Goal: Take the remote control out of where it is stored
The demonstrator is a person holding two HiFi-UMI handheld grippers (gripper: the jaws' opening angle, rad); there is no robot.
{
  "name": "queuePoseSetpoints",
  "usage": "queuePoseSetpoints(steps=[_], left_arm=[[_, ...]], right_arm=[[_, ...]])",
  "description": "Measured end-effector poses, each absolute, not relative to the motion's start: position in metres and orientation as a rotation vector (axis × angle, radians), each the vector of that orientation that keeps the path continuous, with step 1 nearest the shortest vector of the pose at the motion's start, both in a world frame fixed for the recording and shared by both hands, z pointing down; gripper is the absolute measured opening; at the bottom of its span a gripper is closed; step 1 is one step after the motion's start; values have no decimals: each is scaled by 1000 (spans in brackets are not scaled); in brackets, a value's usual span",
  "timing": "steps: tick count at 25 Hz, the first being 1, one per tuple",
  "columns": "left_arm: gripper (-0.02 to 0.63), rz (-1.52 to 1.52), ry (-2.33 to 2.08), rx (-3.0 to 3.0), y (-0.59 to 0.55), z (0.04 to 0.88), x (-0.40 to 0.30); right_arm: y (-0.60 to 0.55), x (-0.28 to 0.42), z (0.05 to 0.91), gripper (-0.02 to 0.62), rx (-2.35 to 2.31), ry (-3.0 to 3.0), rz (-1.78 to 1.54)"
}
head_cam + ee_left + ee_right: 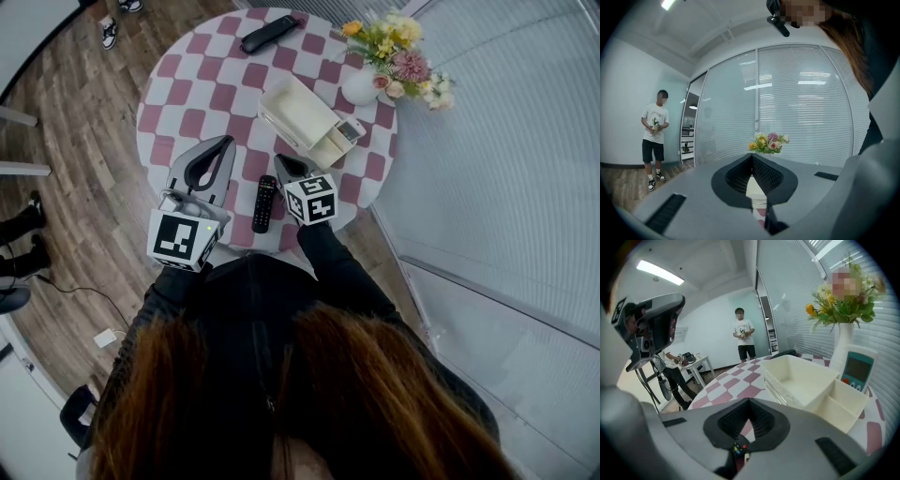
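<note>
pink-and-white checked cloth covers the round table [187, 94] beneath both tools; the right gripper [284, 164] hangs just above its near edge, jaws pressed together with nothing between them; through the gap below its pads, the right gripper view shows the coloured buttons of a slim black remote control [737, 448]; in the head view that remote [264, 202] lies flat on the cloth just beside the right gripper, between the two tools and well clear of the box; the left gripper [225, 142] is clenched empty too, pointing nearly level across the table; further out sits a cream plastic organiser box [300, 117], its large compartment bare; a white remote with a teal screen [857, 371] stands at its small-compartment end, inside or just behind i cannot tell; beyond are a white vase of flowers [361, 89] and a second black remote [270, 34] at the far rim; the black remote looks already out and set down, so this reads as the withdrawal; if the white one is also wanted, the next move calls for opening the jaws and approaching it from above.
</note>
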State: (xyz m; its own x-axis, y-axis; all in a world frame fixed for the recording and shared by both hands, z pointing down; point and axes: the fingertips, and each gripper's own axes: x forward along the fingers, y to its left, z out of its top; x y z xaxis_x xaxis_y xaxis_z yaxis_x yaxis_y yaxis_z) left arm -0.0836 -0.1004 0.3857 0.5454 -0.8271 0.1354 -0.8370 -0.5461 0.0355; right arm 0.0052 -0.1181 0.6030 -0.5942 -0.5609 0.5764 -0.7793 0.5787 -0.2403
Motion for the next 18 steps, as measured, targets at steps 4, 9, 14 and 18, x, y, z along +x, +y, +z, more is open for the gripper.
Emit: queuePoseSetpoints(steps=[4,9,14,18], left_arm=[[9,156,-1441,2678,-101,387,-82],[9,154,-1436,2678,-103,387,-83],[9,152,-1425,2681,-105,387,-80],[9,150,-1423,2683,-105,387,-80]], right_arm=[[-124,6,585,14,1129,-2425,613],[-128,5,551,14,1198,-2511,524],[-131,8,513,14,1261,-2592,534],[-129,9,486,14,1283,-2639,467]])
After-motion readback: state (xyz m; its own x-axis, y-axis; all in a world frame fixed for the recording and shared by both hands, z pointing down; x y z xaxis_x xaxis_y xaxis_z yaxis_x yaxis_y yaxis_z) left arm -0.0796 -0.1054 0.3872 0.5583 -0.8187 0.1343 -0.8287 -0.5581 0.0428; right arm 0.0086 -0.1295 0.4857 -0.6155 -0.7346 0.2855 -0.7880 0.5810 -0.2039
